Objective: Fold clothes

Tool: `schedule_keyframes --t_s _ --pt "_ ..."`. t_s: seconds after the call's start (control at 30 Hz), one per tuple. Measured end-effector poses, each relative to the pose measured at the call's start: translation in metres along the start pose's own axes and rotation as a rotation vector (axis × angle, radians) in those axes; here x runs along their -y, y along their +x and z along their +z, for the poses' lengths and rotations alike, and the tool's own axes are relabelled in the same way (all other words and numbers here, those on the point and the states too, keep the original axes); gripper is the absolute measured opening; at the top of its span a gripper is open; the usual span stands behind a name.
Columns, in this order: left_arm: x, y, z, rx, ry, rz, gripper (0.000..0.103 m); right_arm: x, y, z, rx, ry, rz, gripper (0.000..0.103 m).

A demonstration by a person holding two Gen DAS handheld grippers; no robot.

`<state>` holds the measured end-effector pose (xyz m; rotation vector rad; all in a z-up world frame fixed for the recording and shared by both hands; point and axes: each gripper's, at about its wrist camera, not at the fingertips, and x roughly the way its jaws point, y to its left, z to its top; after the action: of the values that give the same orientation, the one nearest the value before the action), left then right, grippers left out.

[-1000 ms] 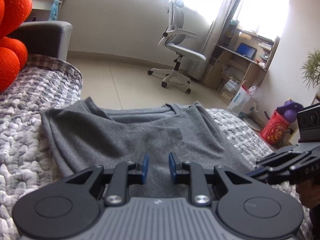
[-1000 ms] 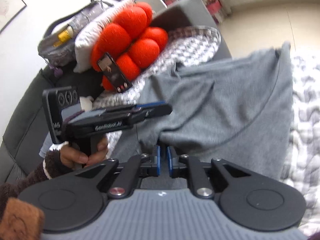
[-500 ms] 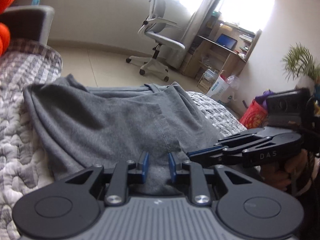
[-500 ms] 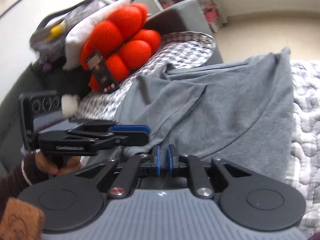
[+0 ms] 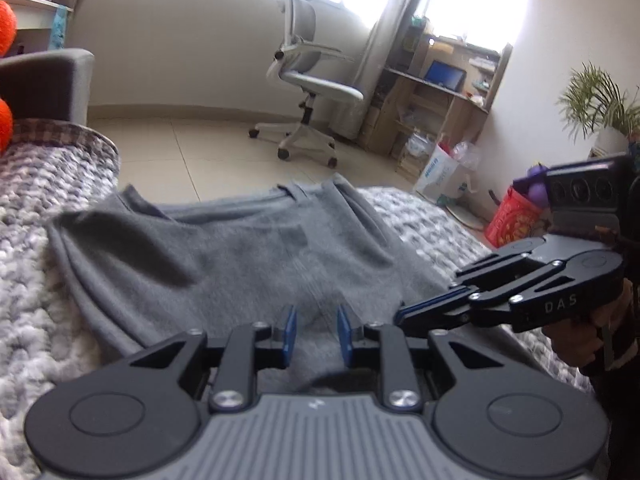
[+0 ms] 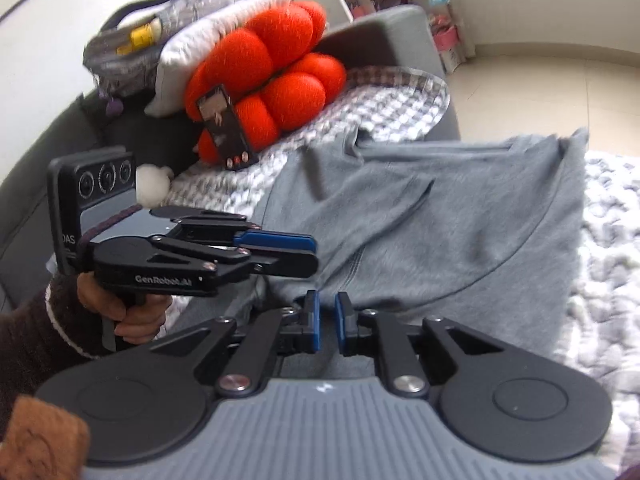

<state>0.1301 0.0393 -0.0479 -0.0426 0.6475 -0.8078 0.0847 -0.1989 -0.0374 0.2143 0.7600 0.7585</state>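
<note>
- A grey T-shirt (image 5: 256, 256) lies partly folded on a grey knitted blanket (image 5: 32, 280).
- The left hand-held gripper (image 5: 316, 330) pinches a fold of the shirt's near edge.
- The right hand-held gripper (image 6: 325, 322) pinches the same edge just beside it.
- An orange cushion (image 6: 272, 80) sits behind.

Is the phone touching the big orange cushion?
Touching. The right wrist view shows the phone propped up, leaning back against the orange cushion, with no gap between them.
</note>
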Motion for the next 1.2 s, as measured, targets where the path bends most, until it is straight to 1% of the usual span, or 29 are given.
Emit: schedule_keyframes --t_s 0.1,0.17,0.2,0.27,0.37,0.43,0.57,0.73,0.77,0.87,0.93,1.07,1.13,1.2 --pt "-0.018 0.001 0.004 0.001 -0.05 0.039 0.022 0.006 -0.004 0.003 0.036 0.025 -0.022 0.015" --pt "-0.031 0.009 0.004 -0.023 -0.081 0.077 0.022 0.013 -0.002 0.003 0.046 0.054 -0.034 0.015" --pt "-0.036 0.012 0.004 -0.026 -0.094 0.084 0.019 0.017 0.0 0.003 0.047 0.068 -0.041 0.015" --pt "-0.044 0.011 0.008 -0.011 -0.118 0.071 0.019 0.022 0.004 0.004 0.041 0.087 -0.057 0.015" --pt "-0.056 0.015 0.017 0.007 -0.118 0.121 0.02 0.027 0.006 0.004 0.037 0.107 -0.06 0.015" --pt "-0.07 0.019 0.021 0.011 -0.147 0.125 0.019 0.029 0.005 0.003 0.039 0.115 -0.058 0.015" --pt "-0.092 0.022 0.03 0.055 -0.215 0.131 0.015 0.033 0.004 0.004 0.043 0.124 -0.062 0.015" --pt "-0.108 0.02 0.04 0.129 -0.308 0.199 0.015 0.035 0.002 0.003 0.055 0.129 -0.07 0.015" --pt "-0.107 0.016 0.04 0.145 -0.323 0.195 0.016 0.035 0.0 0.003 0.06 0.13 -0.071 0.015" --pt "-0.096 -0.001 0.039 0.19 -0.304 0.173 0.018 0.037 -0.004 0.004 0.078 0.134 -0.073 0.015" --pt "-0.088 -0.01 0.036 0.186 -0.274 0.16 0.019 0.038 -0.006 0.004 0.089 0.137 -0.076 0.016" --pt "-0.079 -0.014 0.027 0.145 -0.222 0.151 0.021 0.043 -0.005 0.005 0.095 0.154 -0.093 0.016" --pt "-0.081 -0.009 0.022 0.112 -0.202 0.167 0.021 0.045 -0.004 0.005 0.094 0.161 -0.097 0.016" --pt "-0.085 -0.004 0.018 0.096 -0.197 0.191 0.021 0.046 -0.004 0.005 0.093 0.164 -0.102 0.016"
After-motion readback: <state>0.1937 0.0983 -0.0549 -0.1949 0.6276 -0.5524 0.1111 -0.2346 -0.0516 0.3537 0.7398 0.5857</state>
